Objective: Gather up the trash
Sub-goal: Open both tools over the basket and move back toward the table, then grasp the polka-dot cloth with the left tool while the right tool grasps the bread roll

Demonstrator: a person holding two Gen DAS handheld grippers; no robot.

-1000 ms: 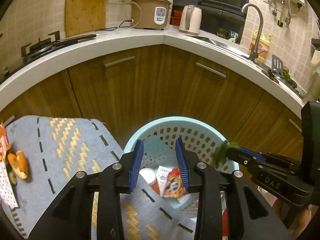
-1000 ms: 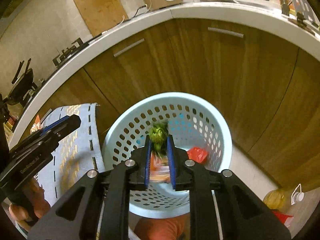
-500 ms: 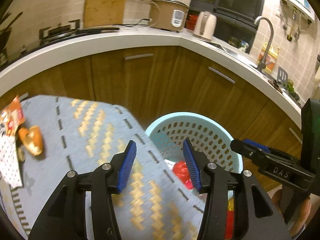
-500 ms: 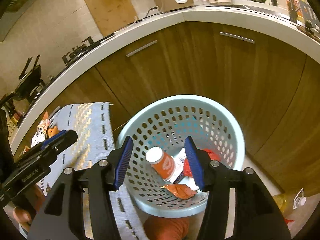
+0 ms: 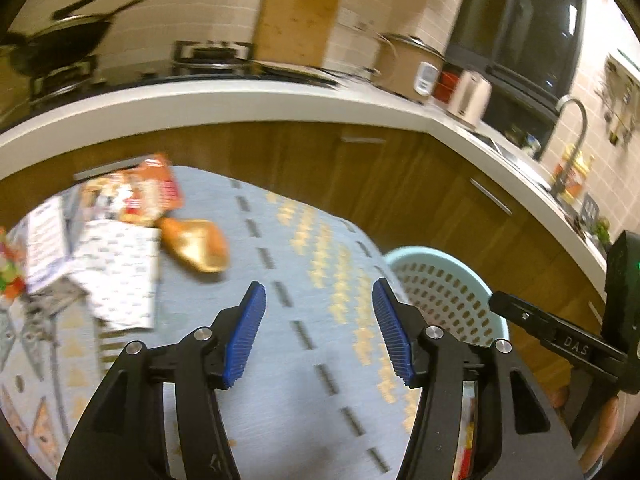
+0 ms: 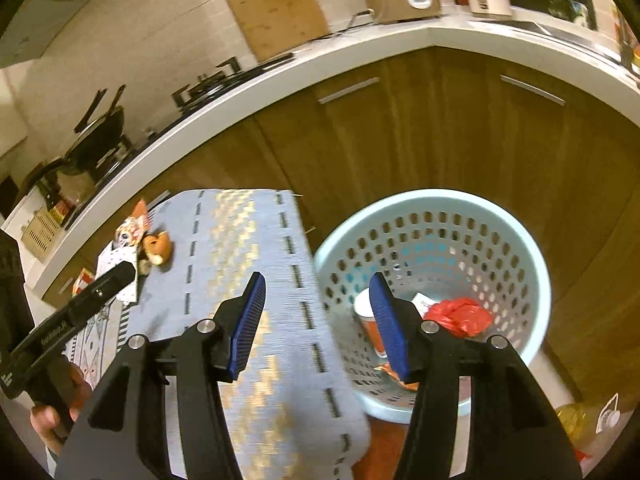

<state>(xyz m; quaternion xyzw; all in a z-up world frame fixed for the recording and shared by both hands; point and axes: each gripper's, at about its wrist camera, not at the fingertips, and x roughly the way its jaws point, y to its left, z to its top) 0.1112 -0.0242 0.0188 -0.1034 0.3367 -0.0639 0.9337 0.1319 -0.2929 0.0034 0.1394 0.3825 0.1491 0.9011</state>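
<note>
1. Jaws of the left gripper (image 5: 320, 334) stood spread and empty above the blue cloth (image 5: 280, 380); an orange peel (image 5: 198, 244) and wrappers (image 5: 132, 196) lay ahead to their left, the basket (image 5: 444, 264) to their right.
2. Right gripper (image 6: 316, 326) jaws gaped empty too, over the cloth's edge; the basket (image 6: 532, 248) sat right of them, holding a red bag (image 6: 460, 316) and a cup (image 6: 362, 304).

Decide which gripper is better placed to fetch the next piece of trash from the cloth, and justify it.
Probably the left gripper: jaws open, it faces the peel and wrappers on the cloth. The right gripper, also open, hangs at the basket, farther off.
</note>
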